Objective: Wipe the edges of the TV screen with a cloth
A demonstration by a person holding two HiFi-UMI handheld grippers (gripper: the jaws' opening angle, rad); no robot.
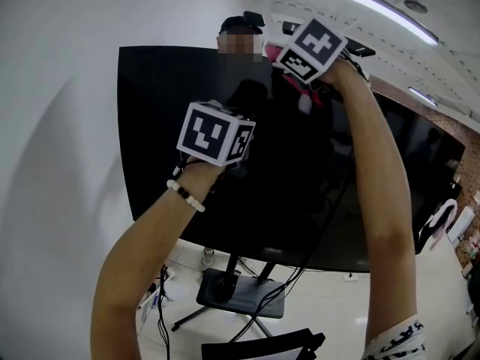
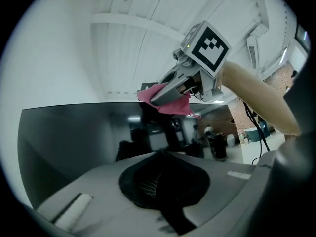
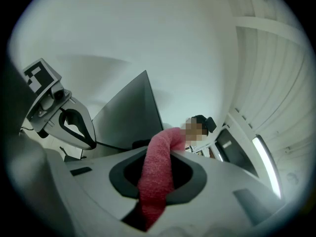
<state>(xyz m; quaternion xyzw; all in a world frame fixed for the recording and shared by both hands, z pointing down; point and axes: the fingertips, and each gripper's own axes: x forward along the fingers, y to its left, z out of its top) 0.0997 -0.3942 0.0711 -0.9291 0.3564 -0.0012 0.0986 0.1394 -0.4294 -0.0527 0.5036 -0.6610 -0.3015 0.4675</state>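
The right tongs (image 2: 160,97) are clenched on the pink cloth (image 2: 173,105). In the right gripper view, the cloth runs up between the jaws as a rolled strip and folds over past their tips. The left tongs (image 2: 163,179) are closed, jaws together, with nothing between them.

In the head view, locate the right tongs at 1 o'clock, with your right arm raised. The cloth sits at the upper edge of the TV screen (image 1: 150,126), with a loose end hanging down over the dark glass. The left gripper view confirms this position: the cloth lies on the line of the top edge, at 12 o'clock.

The left tongs are close to the centre of the head view, toward 11 o'clock, in front of the screen face and well apart from the cloth. A bead bracelet (image 1: 184,195) circles your left wrist.

The screen is mounted on a floor stand (image 1: 240,291) at 6 o'clock, with cables trailing from it. A white wall (image 1: 60,126) fills 9 o'clock. A lit ceiling lamp (image 1: 375,6) runs across 1 o'clock.
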